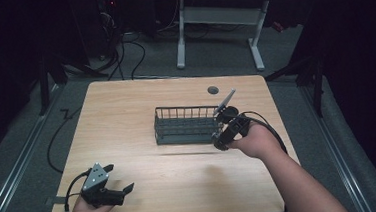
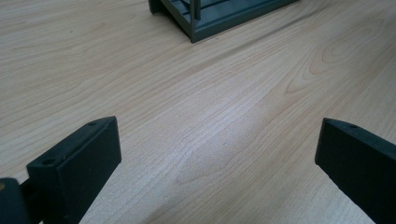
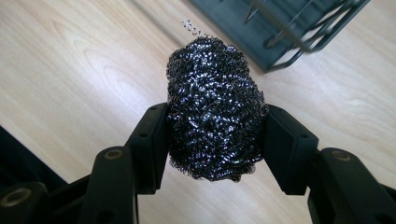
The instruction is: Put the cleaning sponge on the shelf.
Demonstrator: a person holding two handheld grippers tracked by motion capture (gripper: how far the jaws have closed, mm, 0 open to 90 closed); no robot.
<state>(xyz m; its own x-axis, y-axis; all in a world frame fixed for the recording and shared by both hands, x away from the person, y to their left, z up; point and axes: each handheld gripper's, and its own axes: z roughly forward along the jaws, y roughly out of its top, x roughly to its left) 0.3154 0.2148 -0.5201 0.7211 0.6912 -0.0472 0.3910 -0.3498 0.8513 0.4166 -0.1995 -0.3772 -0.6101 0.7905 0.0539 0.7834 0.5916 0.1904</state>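
- Steel wool scourer (image 3: 215,107): one, pinched in right gripper (image 3: 215,135), held above table (image 1: 181,181) beside basket.
- Wire basket (image 1: 187,123): one, mid-table.
- Left gripper (image 1: 119,183): one, jaws wide apart, holding nothing.

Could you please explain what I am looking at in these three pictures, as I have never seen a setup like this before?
There is no robot arm here: a person sits at a wooden table and holds a pair of hand-held tongs in each hand. The high view looks down from above the person. The other two pictures come from small cameras riding on the tongs, looking along their black jaws. The left tongs rest near the table's front edge, jaws wide open with nothing between them. The right tongs are clamped on a dark steel-wool scrubber, held above the table beside a grey wire basket. The basket stands near the middle of the table, and nothing can be made out inside it.
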